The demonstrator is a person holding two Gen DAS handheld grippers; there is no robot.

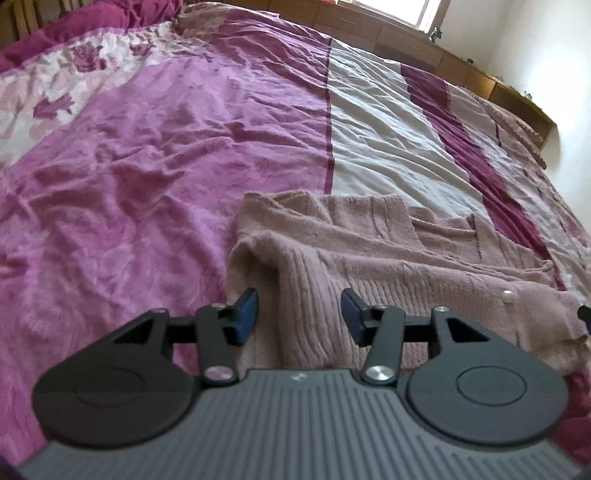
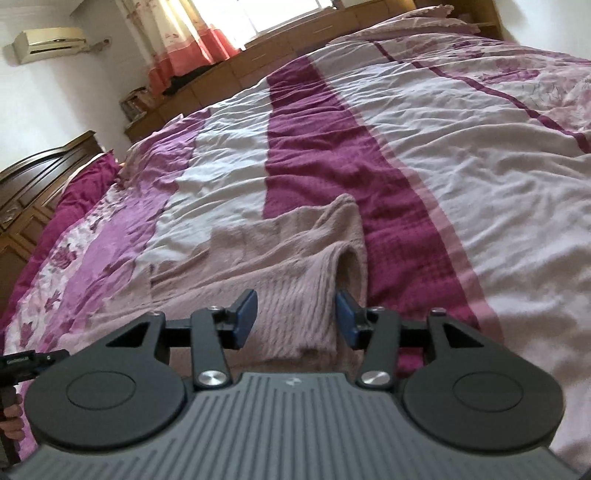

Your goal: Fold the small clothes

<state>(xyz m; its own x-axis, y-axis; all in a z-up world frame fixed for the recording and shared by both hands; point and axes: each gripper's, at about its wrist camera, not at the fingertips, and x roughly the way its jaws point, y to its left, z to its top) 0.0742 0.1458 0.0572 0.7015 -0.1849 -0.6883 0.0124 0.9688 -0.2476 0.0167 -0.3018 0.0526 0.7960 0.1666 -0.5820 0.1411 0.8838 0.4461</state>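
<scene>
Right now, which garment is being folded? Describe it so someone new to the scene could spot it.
Start from the wide bed cover, striped purple, white and magenta. At its near edge, right in front of both grippers, lies the sweater, already folded over on itself. It is the only fuzzy, ribbed knit there, dusty pink against the smooth, crinkled printed fabric.

My left wrist camera sits low over the near edge of the bed (image 1: 166, 155), looking along its fingers across to the far edge and the window (image 1: 391, 11). My right wrist camera looks the same way from further right. Both share the pink sweater (image 1: 369, 258) close ahead, and the striped cover.
</scene>
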